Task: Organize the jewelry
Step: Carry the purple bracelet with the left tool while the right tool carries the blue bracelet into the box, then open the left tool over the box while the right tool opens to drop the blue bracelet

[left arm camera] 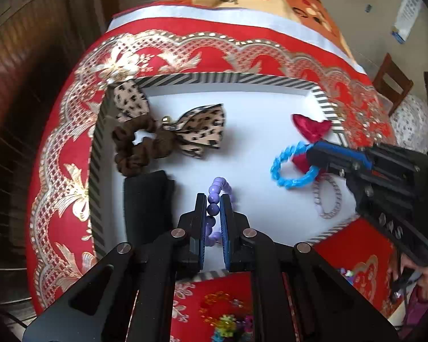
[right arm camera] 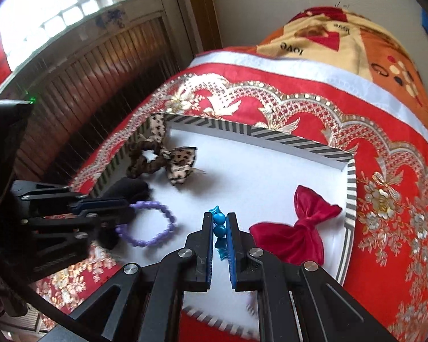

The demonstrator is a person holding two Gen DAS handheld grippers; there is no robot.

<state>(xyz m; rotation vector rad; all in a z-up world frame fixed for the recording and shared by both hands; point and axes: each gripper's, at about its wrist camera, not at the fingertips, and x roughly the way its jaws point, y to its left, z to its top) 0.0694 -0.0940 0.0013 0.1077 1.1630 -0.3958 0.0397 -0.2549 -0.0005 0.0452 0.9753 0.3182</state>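
In the tray (left arm camera: 271, 81), a beaded bracelet (left arm camera: 214, 196) sits between the left claw's (left arm camera: 213, 216) fingers, a scrunchie (left arm camera: 139, 148) ahead to its left, and a bow (right arm camera: 296, 228) right of the right claw (right arm camera: 219, 233), which pinches a chain-link ring (left arm camera: 291, 168).

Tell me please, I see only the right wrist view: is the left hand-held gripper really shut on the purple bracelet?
Observer: Yes. The left wrist view shows the left hand-held gripper shut on beads of the purple bracelet.
Operator: Does anything lie close to my blue bracelet?
Observer: A silver bangle lies in the tray, just on the near side of the blue bracelet.
Operator: Is any jewelry outside the tray?
Observer: Yes, colourful beads lie on the red cloth in front of the tray.
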